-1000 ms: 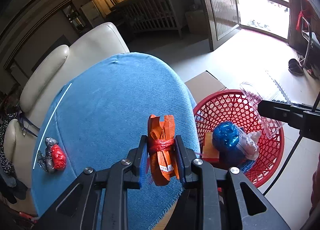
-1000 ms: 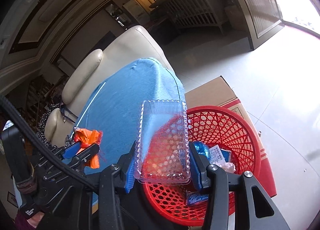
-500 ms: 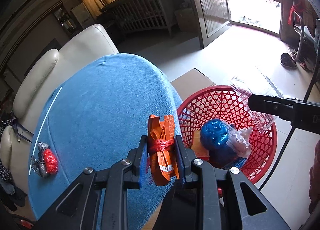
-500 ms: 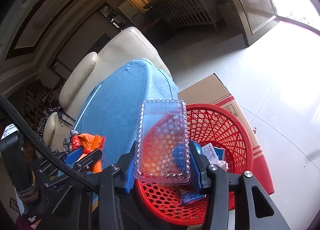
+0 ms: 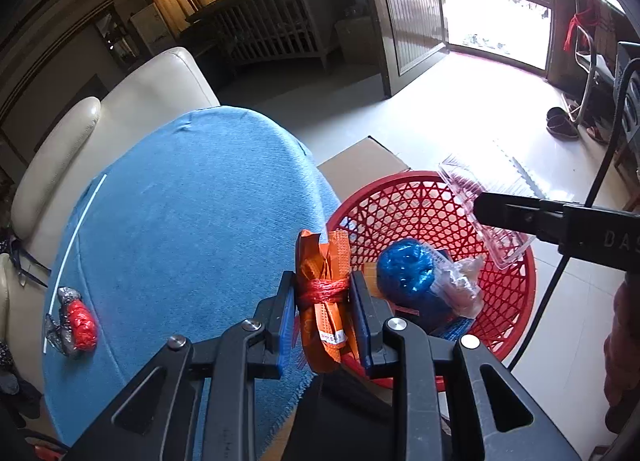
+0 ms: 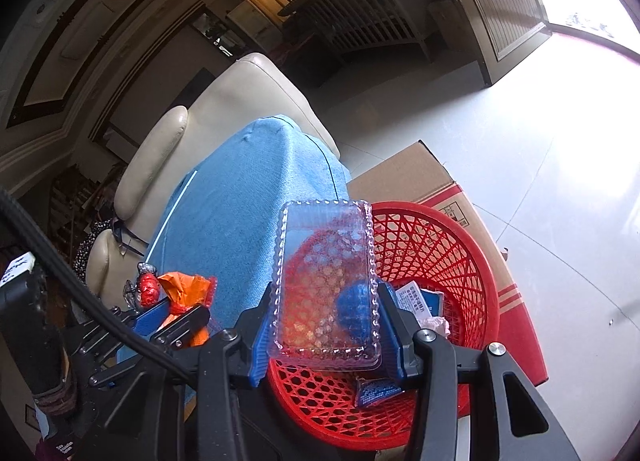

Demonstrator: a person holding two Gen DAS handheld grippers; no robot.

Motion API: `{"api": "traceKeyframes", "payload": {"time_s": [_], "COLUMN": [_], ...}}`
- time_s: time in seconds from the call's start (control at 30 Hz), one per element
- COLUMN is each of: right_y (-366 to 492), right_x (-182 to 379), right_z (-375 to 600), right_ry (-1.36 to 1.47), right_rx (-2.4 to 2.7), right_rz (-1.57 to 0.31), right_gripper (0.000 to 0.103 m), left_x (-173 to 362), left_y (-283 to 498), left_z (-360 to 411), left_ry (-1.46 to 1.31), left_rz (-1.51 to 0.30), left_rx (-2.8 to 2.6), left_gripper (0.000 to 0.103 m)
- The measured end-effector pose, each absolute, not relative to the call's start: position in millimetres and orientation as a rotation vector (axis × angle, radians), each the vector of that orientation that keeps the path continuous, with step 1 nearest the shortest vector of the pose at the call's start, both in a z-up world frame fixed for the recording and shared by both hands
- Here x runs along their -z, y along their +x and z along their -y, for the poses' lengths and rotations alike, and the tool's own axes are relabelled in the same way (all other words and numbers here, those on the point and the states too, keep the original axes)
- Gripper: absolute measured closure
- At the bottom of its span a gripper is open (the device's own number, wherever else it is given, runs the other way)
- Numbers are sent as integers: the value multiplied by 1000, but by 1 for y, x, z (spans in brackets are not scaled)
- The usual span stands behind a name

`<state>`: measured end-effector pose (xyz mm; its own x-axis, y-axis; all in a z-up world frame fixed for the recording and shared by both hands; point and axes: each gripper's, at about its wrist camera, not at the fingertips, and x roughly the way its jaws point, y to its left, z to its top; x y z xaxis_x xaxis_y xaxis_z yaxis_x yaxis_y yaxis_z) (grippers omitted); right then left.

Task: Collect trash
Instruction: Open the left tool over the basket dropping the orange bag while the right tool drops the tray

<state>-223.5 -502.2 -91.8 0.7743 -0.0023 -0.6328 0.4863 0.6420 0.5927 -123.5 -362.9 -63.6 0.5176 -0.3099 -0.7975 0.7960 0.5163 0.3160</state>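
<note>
The cloth [image 5: 192, 221] over the bench is plain sky blue with one thin white line near its sofa-side edge. Beside the cloth, the basket [image 5: 424, 213] is bright red lattice. The wrapper bundle [image 5: 322, 293] is orange, bound with red string. The clamshell tray [image 6: 326, 281] is clear, with a beaded rim.

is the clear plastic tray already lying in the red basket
No, the clear plastic tray is clamped between the jaws of the right gripper, held above the red basket.
</note>
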Motion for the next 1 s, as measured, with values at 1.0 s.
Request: {"api": "traceKeyframes", "payload": {"time_s": [1.0], "right_y": [-224], "right_x": [94], "right_z": [506], "right_ry": [851], "right_rx": [314], "right_rz": [-639], "right_gripper": [54], "left_x": [53], "left_y": [-135], "left_z": [366], "left_ry": [695], "left_rz": [-719], "left_rx": [857], "left_gripper": [61]}}
